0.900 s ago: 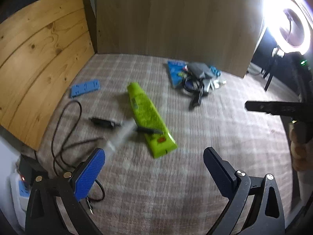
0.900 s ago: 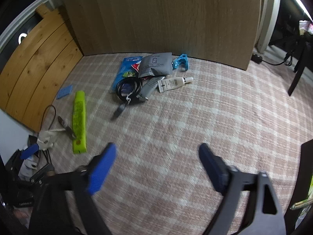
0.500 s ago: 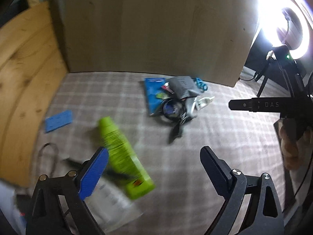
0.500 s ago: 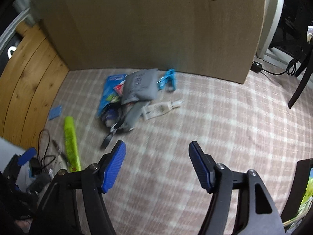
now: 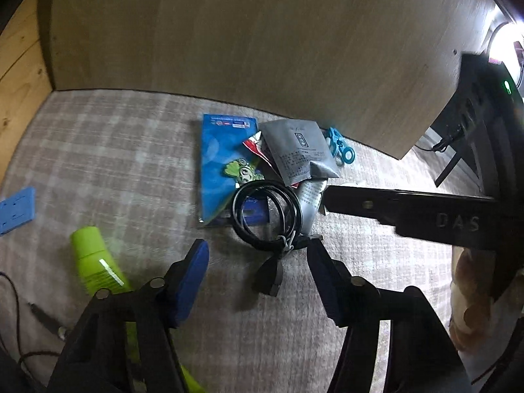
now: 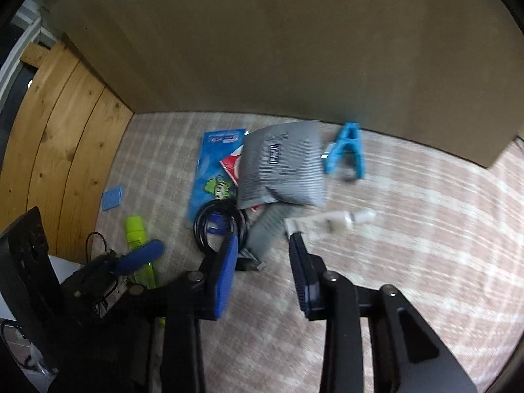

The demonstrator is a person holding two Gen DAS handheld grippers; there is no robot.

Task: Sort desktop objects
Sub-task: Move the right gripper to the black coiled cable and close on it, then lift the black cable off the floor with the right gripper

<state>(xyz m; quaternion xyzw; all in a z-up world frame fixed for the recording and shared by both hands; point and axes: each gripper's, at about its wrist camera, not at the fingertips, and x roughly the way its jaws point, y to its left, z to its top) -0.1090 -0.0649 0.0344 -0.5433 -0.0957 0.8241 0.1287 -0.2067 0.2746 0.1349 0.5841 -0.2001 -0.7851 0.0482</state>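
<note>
Fingers of both grippers stand apart with nothing between the pads: the left gripper (image 5: pixel 257 255) is spread wide, the right gripper (image 6: pixel 262 245) is narrower than half a second ago, its blue pads drawn closer together. Both have come nearer to the pile against the wooden board (image 5: pixel 278 42), which now fills much more of each view. The coiled black cable (image 5: pixel 267 217) lies just ahead of the left fingertips, its plug end between them; earlier it sat well beyond. In the right wrist view the right fingertips reach the near edge of the cable (image 6: pixel 219 229) and the grey tube (image 6: pixel 265 232). The green tube (image 5: pixel 95 265) has slid to the left of the cable, partly behind the left finger. On top of the pile, the grey sachet (image 5: pixel 299 152) carries small print too fine to read; the blue packet (image 5: pixel 226 154) shows a green cartoon figure. "DAS" is readable on the right gripper's black body, right of the cable.
</note>
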